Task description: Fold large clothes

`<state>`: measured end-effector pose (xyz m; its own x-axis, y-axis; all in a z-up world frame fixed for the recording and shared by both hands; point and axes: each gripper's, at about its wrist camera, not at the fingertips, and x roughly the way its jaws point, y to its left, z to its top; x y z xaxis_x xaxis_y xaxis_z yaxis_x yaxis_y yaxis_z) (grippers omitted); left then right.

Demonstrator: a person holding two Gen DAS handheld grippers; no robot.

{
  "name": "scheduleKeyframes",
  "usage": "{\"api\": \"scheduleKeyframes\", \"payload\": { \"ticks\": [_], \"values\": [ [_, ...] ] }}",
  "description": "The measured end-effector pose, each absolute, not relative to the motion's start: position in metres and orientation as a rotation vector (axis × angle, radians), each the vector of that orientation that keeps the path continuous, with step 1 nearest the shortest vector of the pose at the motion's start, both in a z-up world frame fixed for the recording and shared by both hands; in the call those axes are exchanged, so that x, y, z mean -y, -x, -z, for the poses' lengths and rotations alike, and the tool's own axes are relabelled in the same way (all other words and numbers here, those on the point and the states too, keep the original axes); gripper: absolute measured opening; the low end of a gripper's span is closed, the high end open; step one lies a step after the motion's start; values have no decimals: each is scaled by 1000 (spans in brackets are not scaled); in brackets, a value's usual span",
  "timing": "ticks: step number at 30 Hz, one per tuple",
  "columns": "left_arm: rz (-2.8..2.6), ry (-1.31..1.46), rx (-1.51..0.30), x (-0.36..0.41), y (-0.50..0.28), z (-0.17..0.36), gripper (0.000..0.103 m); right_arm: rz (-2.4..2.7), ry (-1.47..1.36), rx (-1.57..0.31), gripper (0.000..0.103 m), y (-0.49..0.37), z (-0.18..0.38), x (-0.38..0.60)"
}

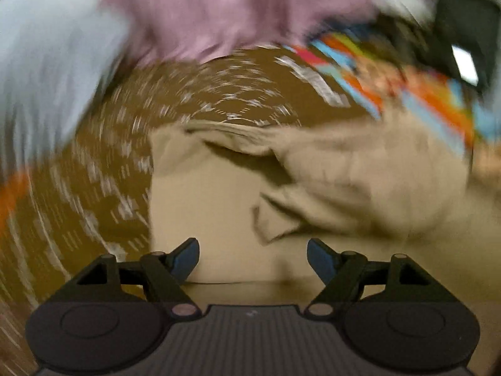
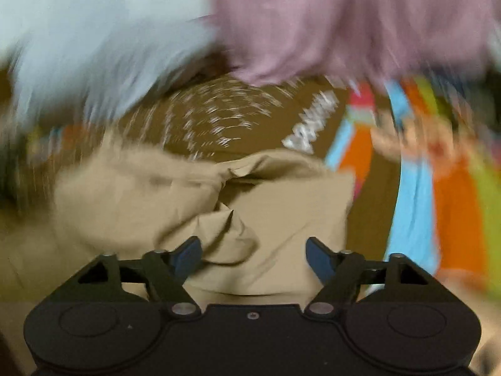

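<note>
Both our grippers, left and right, hang with jaws apart and empty over the tan garment, rumpled mid-mat on the brown mat. Blurry, but it looks soft and limp; we'd pinch its near hem corners.

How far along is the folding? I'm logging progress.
Done: little; the tan garment lies rumpled, perhaps partly doubled over. In hand: nothing; the left tool and right tool are open. Left: the tan garment, plus pink and blue clothes.
</note>
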<state>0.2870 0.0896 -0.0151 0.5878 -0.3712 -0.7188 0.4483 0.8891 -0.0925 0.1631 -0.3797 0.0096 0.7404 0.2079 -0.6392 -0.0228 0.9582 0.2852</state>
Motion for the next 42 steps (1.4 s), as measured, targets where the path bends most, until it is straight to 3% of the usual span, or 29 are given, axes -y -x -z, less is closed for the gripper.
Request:
{"api": "scheduleKeyframes", "payload": {
  "ticks": [3,6,8,10,13,15,23,25,26,28,31,33,37,40,42],
  "values": [
    [476,212,-881,-103,-309,16,81,-111,-582,-784,63,-181,8,394],
    [469,308,-949,-97,-333,25,78,-92,-816,-823,63,-198,26,399],
    [465,302,-1004,-88,-348,33,60,-96,-842,-846,60,-213,31,396],
    [470,292,-1049,-75,-354,46,29,-90,-808,-874,33,-225,34,390],
    [435,228,-1009,-58,-359,53,10,-92,-731,-880,15,-241,33,381],
    [397,160,-950,-47,-363,52,7,-93,-636,-852,10,-251,29,373],
    [325,37,-858,-17,-388,57,8,-60,-268,-714,7,-302,33,341],
    [329,51,-852,-27,-383,52,21,-56,-235,-713,11,-307,37,340],
    [317,55,-841,-32,-378,48,23,-55,-221,-712,14,-305,36,341],
    [297,58,-783,-44,-363,36,42,-46,-198,-686,24,-295,28,342],
    [299,63,-701,-52,-343,16,54,-31,-118,-605,35,-276,6,339],
    [322,81,-692,-47,-340,10,57,-45,-65,-550,41,-270,-6,331],
    [371,20,-727,-15,-341,18,55,-128,-36,-584,42,-281,0,305],
    [349,-112,-828,13,-346,43,36,-162,2,-645,40,-291,20,285],
    [329,-150,-888,21,-349,61,33,-144,32,-695,41,-295,40,278]
  ]
}}
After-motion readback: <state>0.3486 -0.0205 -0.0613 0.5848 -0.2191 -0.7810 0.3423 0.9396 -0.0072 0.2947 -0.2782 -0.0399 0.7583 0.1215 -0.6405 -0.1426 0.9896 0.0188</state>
